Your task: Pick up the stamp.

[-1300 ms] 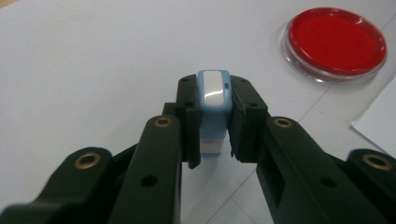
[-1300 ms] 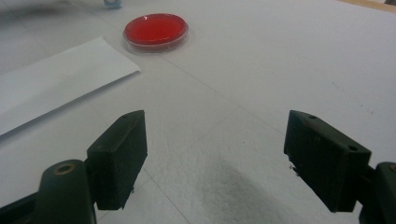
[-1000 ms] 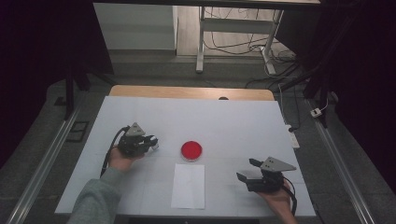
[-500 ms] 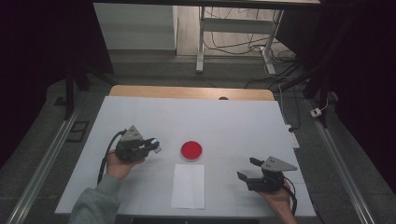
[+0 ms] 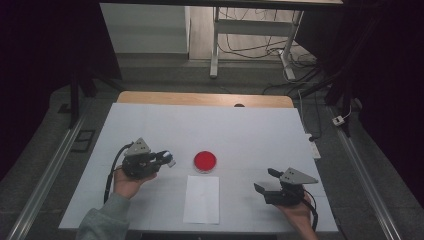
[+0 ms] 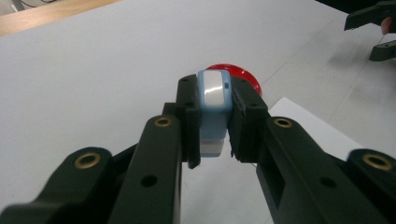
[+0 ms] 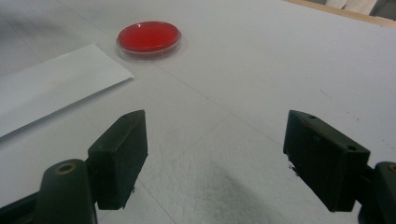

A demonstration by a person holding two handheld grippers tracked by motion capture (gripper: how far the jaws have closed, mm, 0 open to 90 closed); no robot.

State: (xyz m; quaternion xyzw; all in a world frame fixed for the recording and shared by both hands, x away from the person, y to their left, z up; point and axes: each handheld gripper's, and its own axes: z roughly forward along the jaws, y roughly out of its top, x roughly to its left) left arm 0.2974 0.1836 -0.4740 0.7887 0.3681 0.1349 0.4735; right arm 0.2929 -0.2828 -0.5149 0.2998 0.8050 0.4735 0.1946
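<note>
Nearest to you, your right gripper (image 5: 270, 184) sits low at the near right of the white table (image 5: 240, 130), its jaws spread wide apart with nothing between them. In the right gripper view only bare tabletop lies between the two black pads (image 7: 119, 156). Just to its left, at the near edge, lies a white sheet of paper (image 5: 201, 198), flat and upright to your view.

A little farther in, on the left, your left gripper (image 5: 169, 159) is clamped on a small light-blue block (image 6: 214, 109) (it has a white face and a paler base). The jaws pinch it from both sides and it looks lifted clear of the table.

Beyond the paper, near the table's middle, rests a red round dish (image 5: 205, 161), just beside the tip of your left gripper but apart from it.
</note>
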